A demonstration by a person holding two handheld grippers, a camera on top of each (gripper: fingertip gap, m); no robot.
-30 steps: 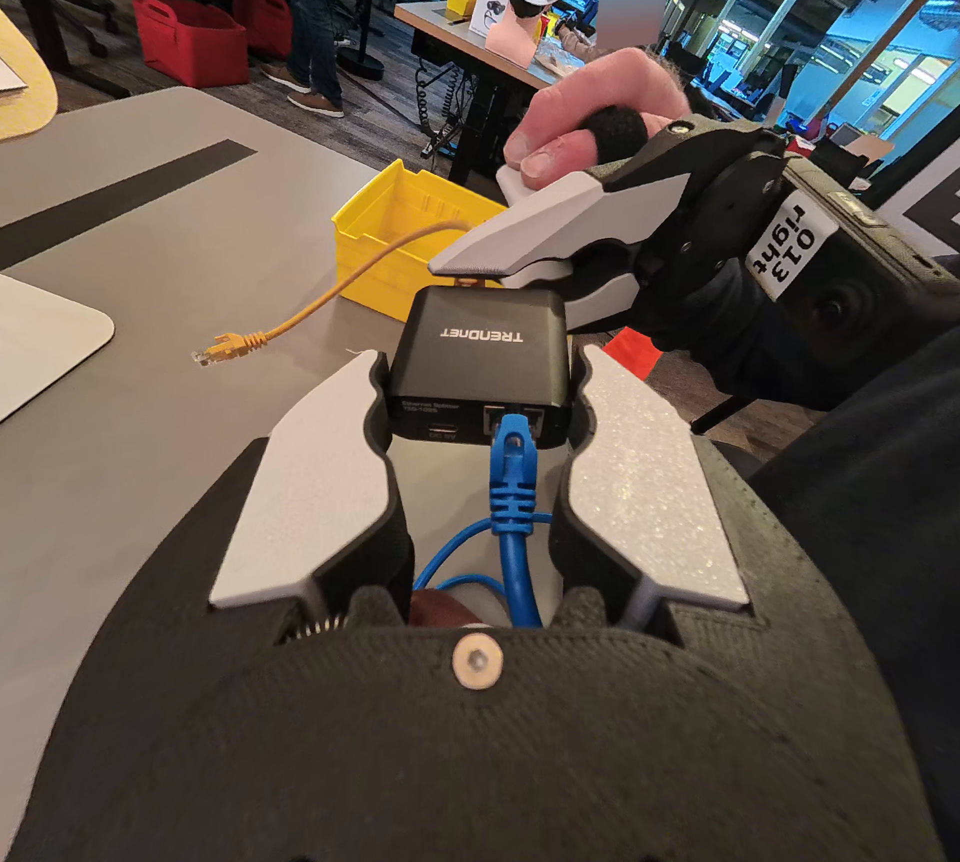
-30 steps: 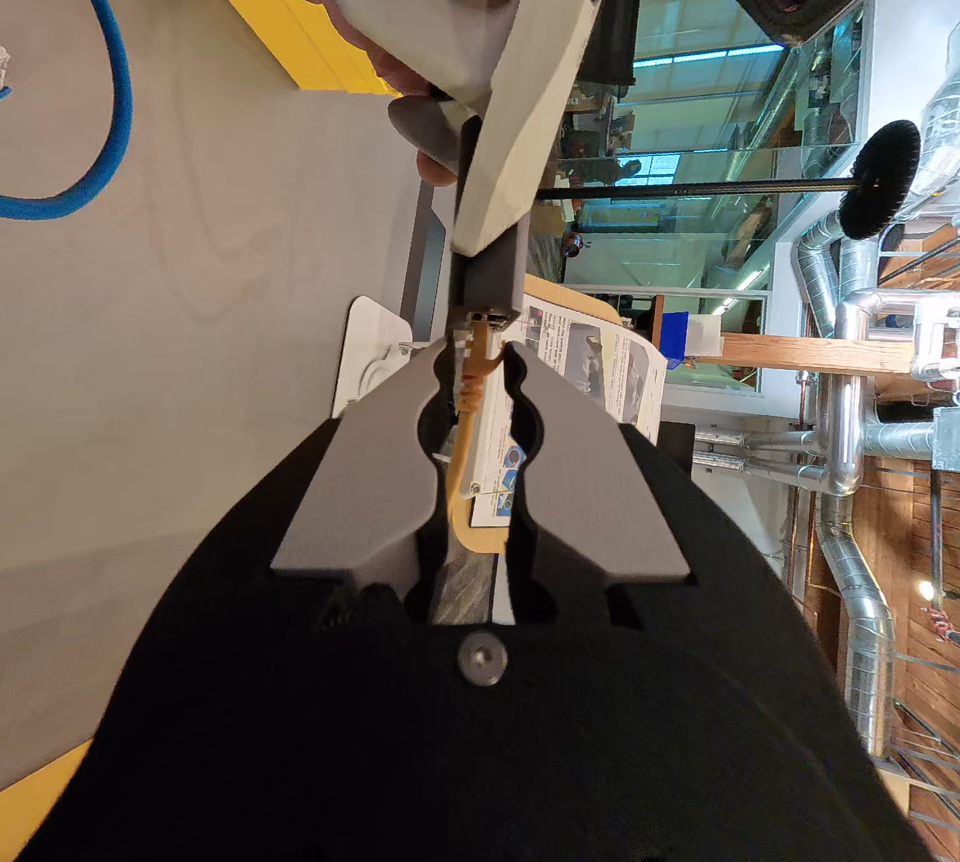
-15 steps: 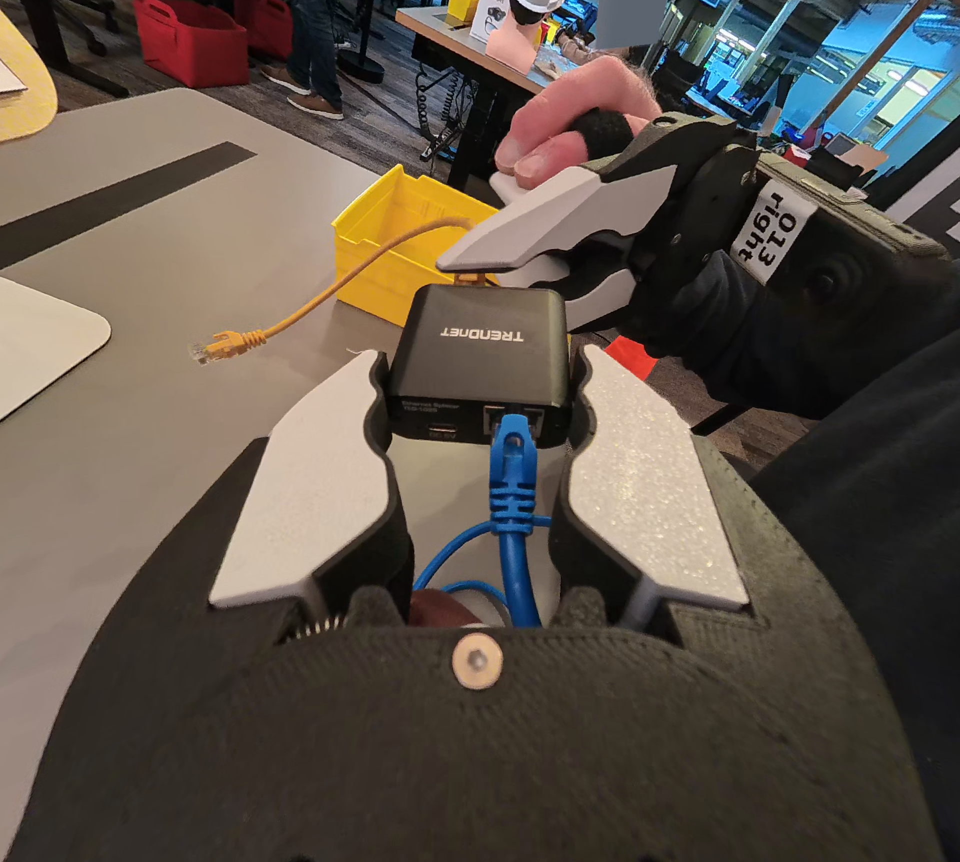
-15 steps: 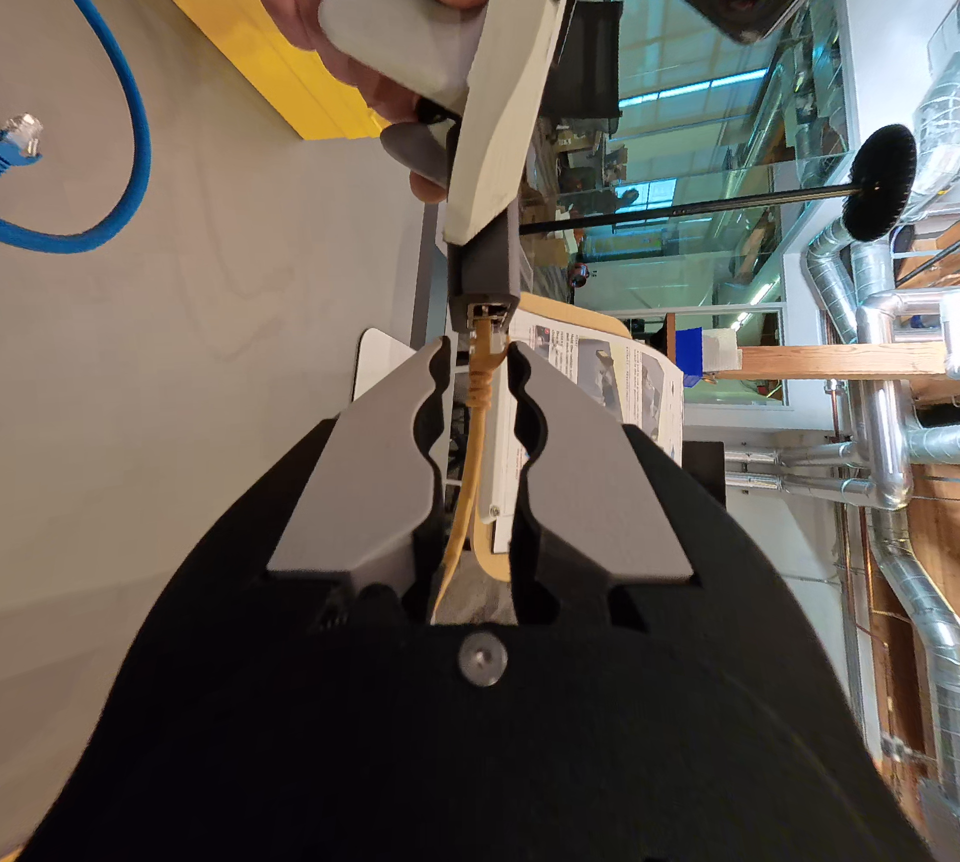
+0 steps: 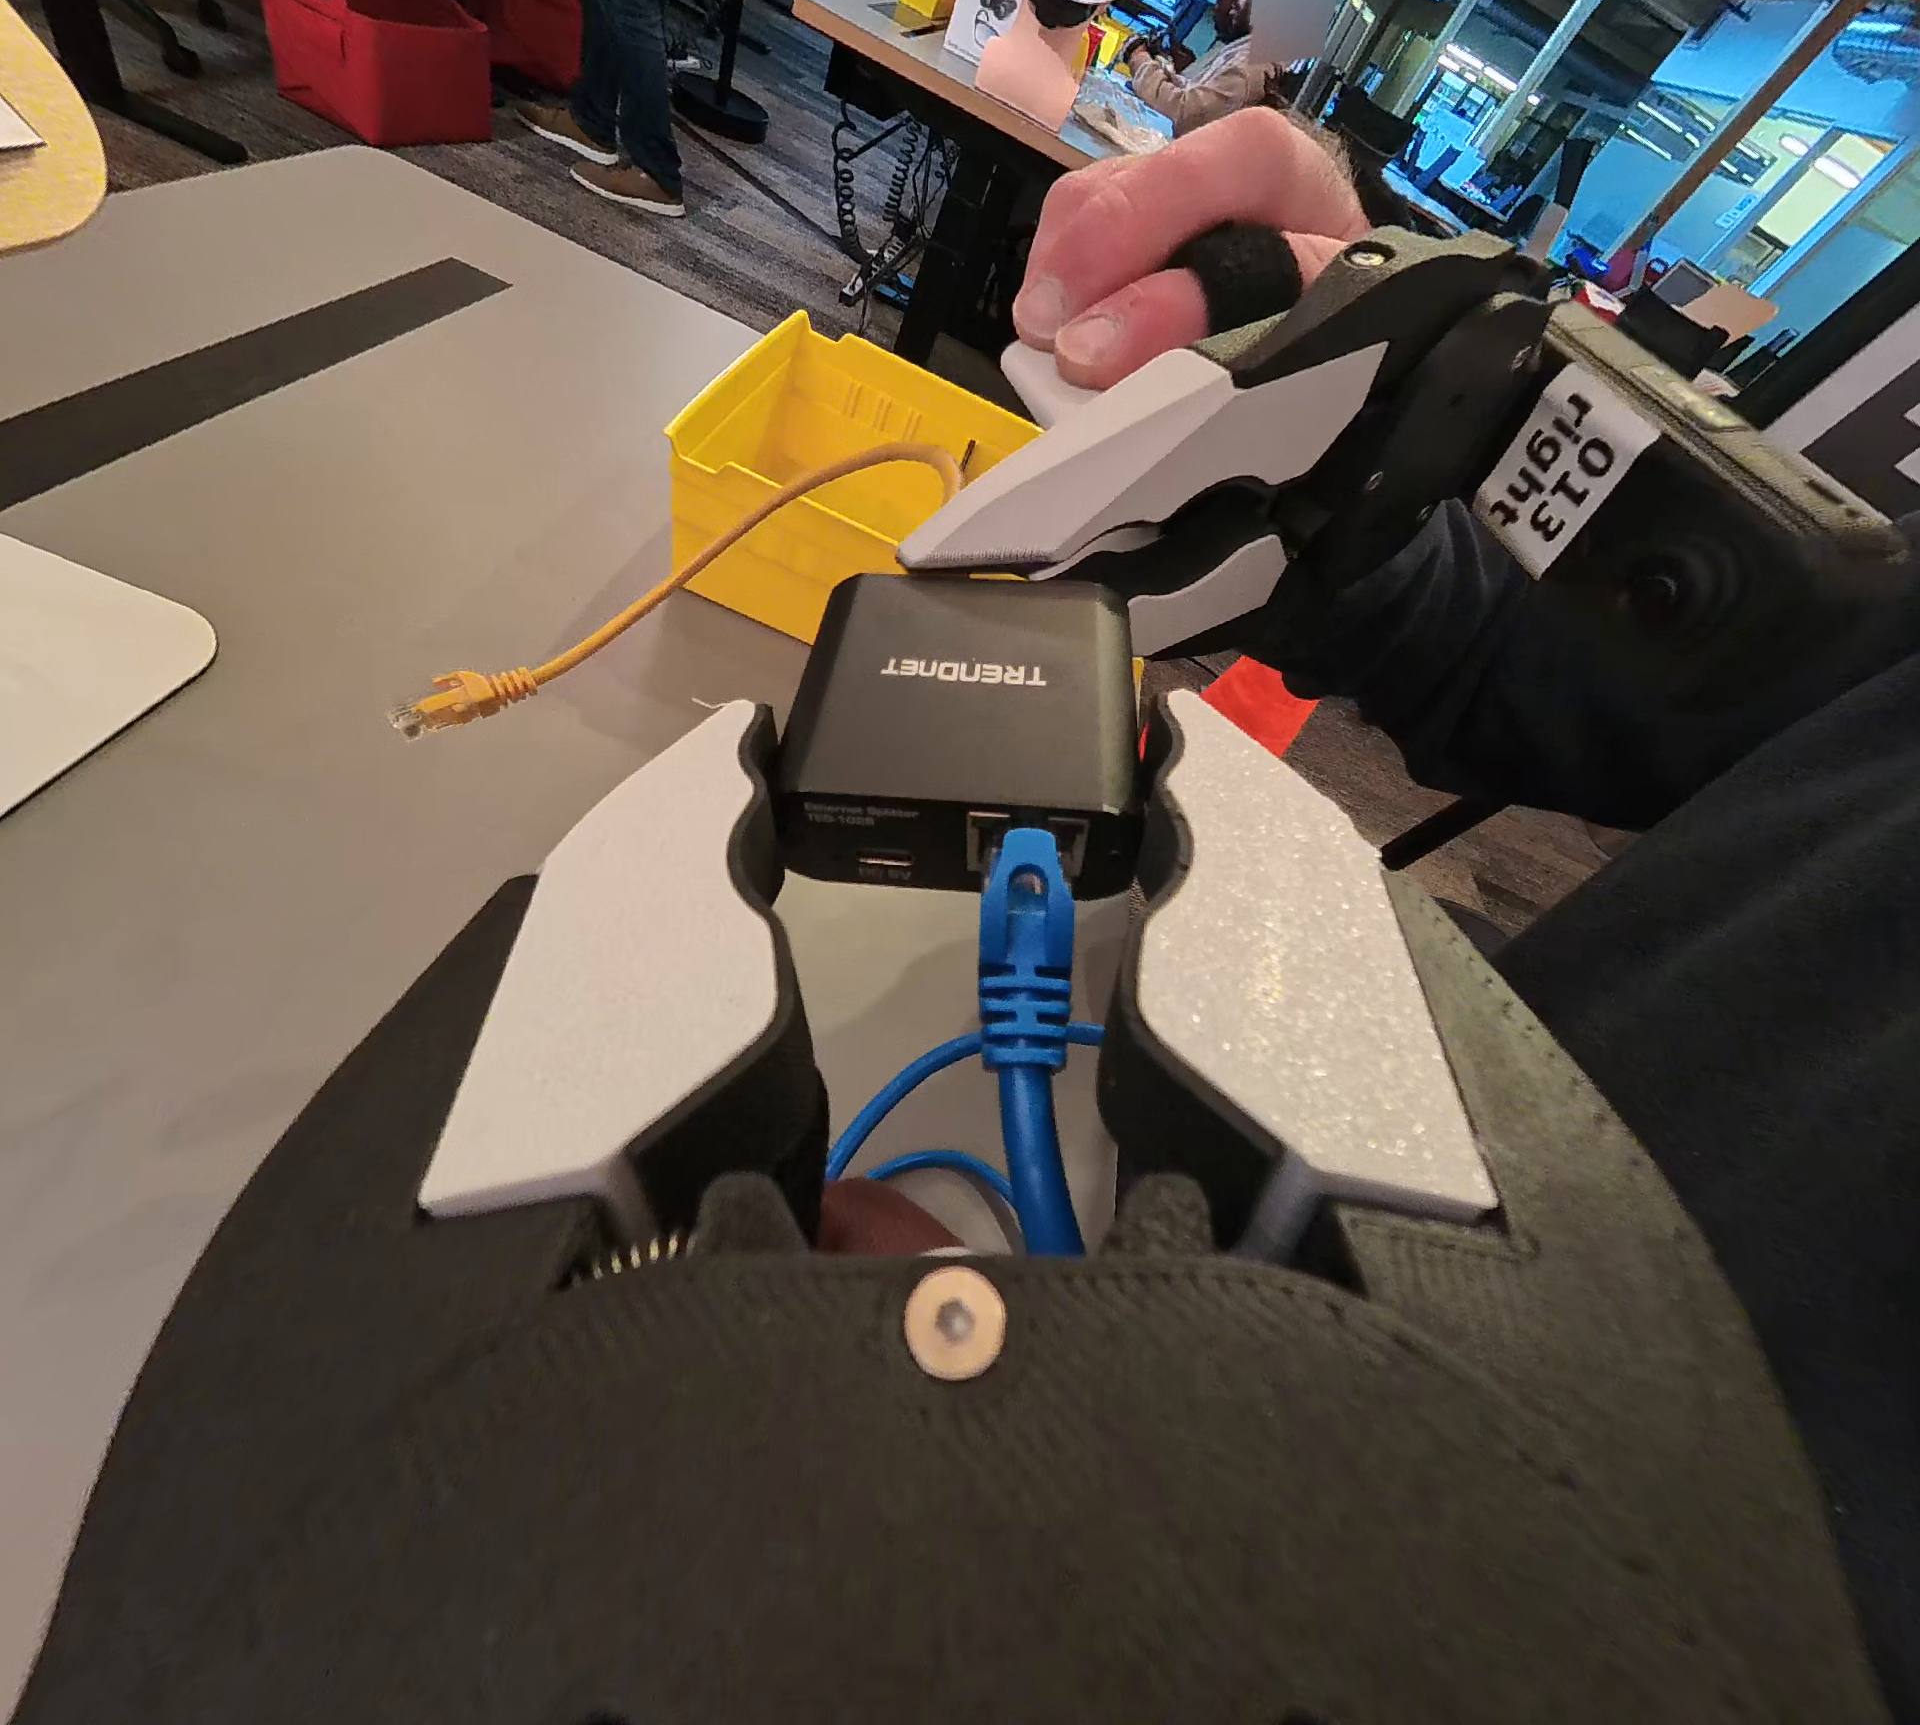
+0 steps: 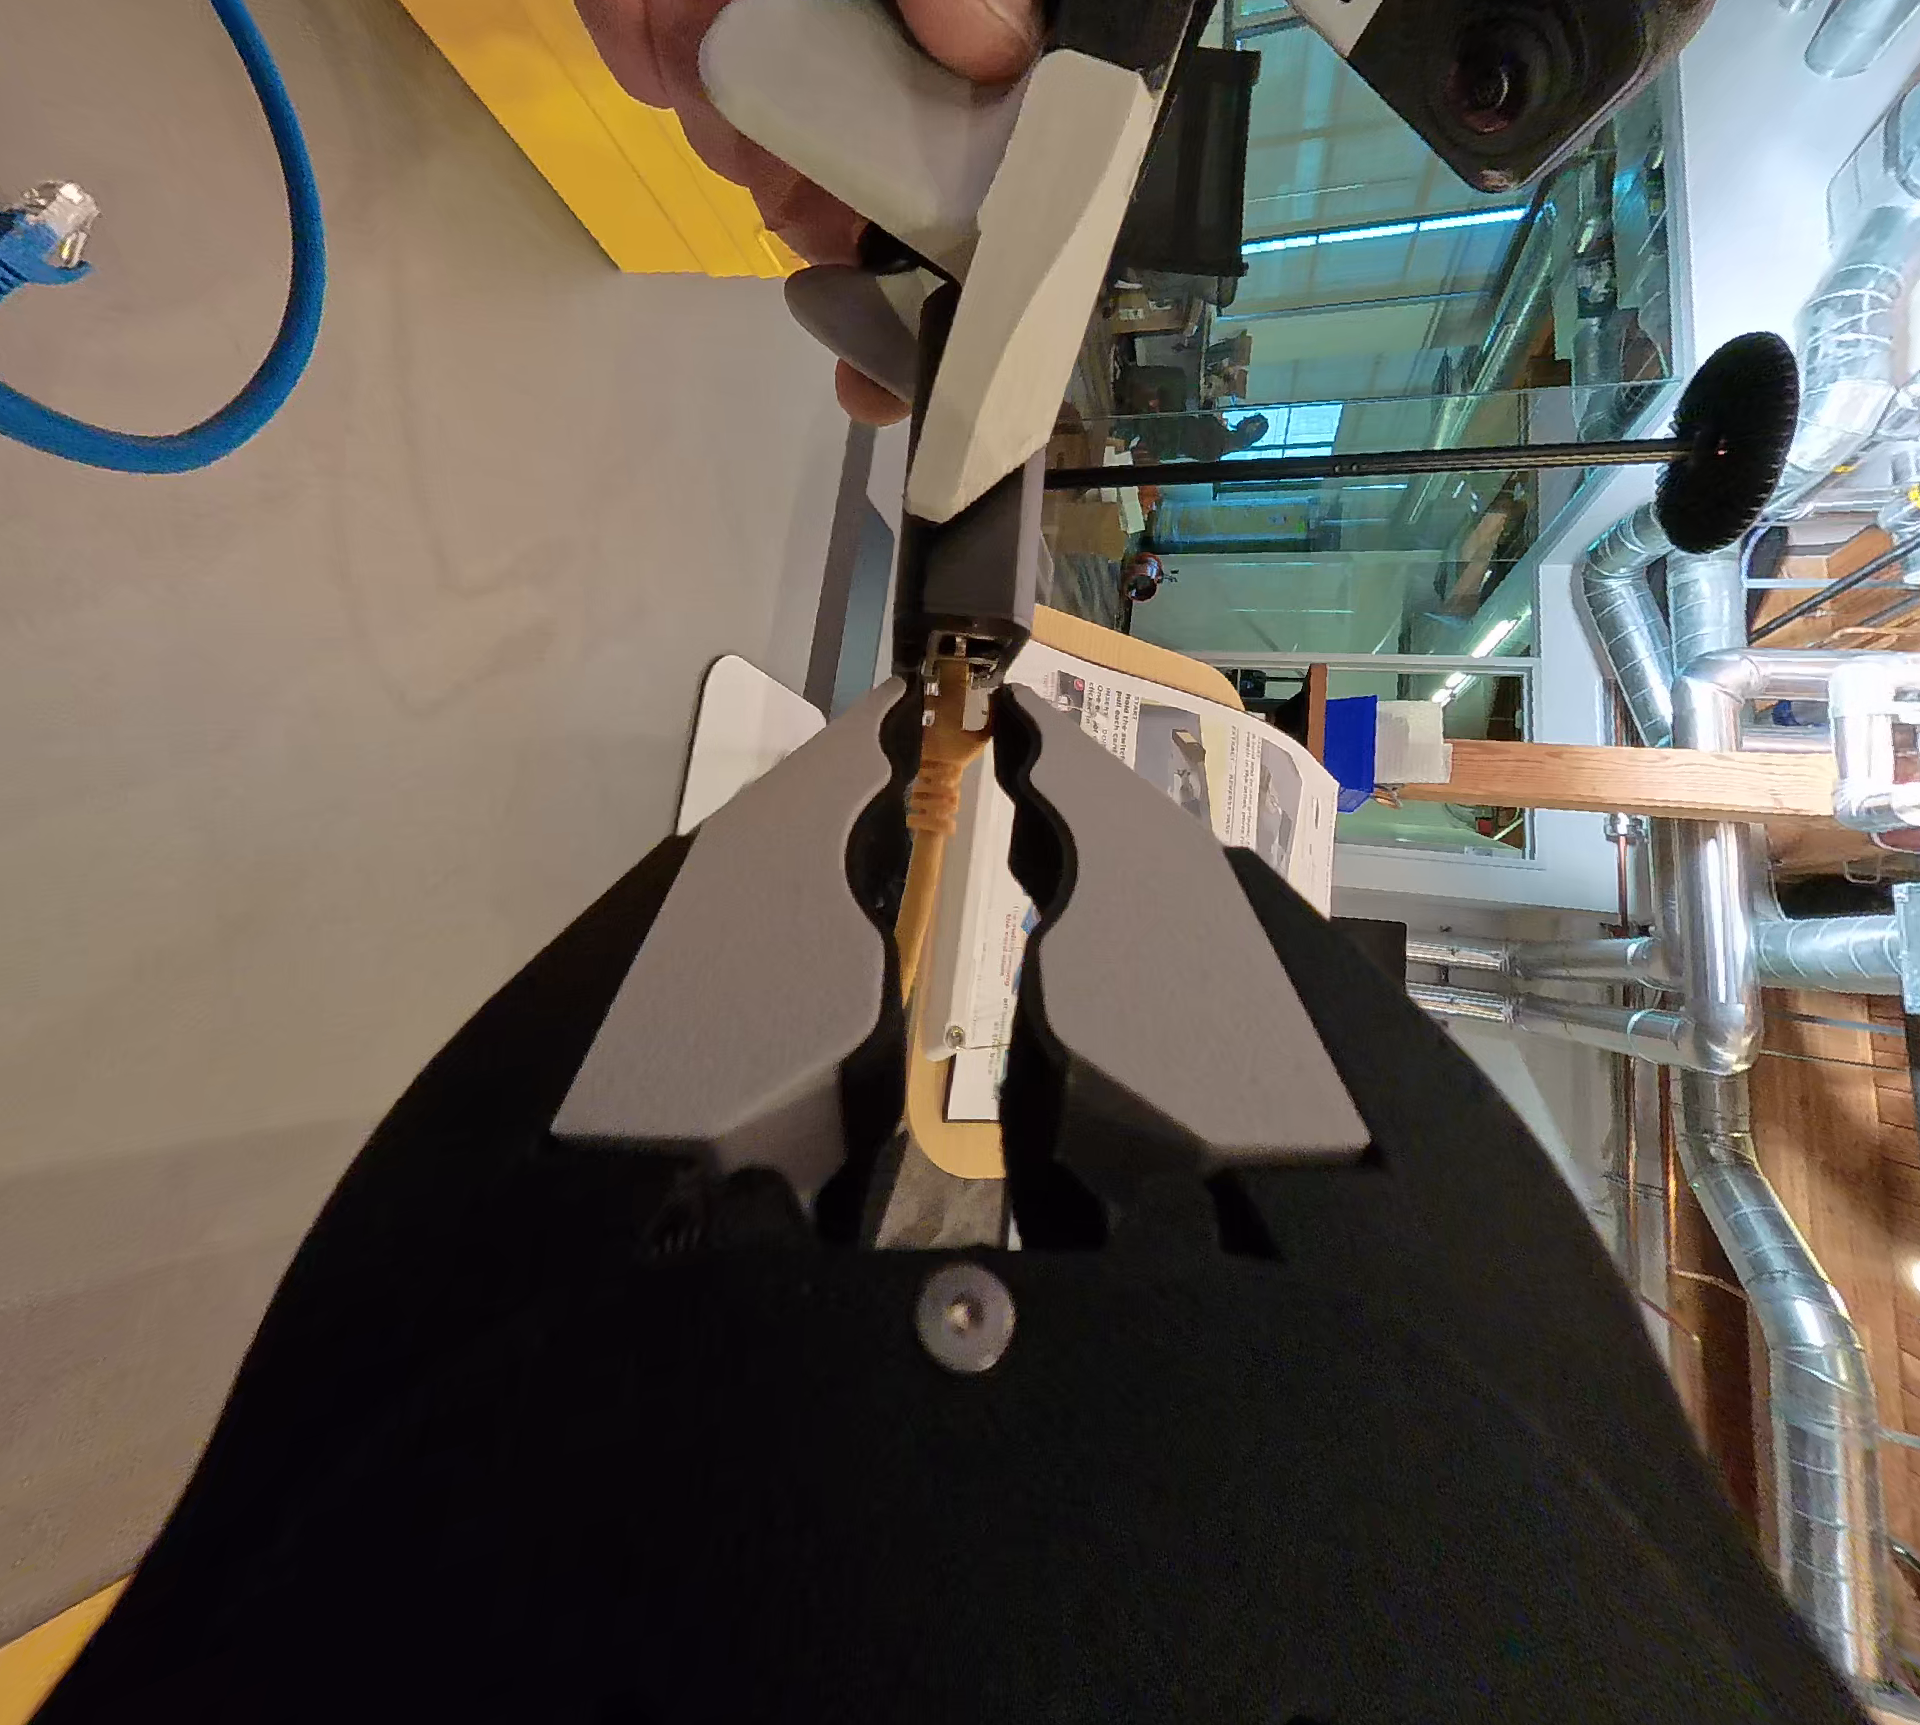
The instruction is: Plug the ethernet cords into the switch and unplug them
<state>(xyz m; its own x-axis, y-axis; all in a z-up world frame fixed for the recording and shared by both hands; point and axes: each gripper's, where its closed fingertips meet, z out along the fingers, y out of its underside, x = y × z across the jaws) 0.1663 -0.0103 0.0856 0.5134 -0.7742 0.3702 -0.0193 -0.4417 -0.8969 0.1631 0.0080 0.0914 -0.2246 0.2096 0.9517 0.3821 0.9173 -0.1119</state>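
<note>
My left gripper is shut on the sides of the black switch and holds it over the grey table. A blue cord is plugged into the switch's near port. Its free end lies on the table. My right gripper, turned on its side, is at the switch's far port. It is shut on the orange cord's plug, which sits at that port. It also shows in the left wrist view. The orange cord's other plug lies loose on the table.
A yellow bin stands just behind the switch at the table's edge. A white pad lies at the left. A printed sheet lies on a wooden board beyond the switch. People and red bins are farther off on the floor. Left and right tips are no more than a few centimetres apart.
My right gripper drew back a little along the orange cord, then came forward again to the plug at the switch. My left gripper and the switch have stayed still.
</note>
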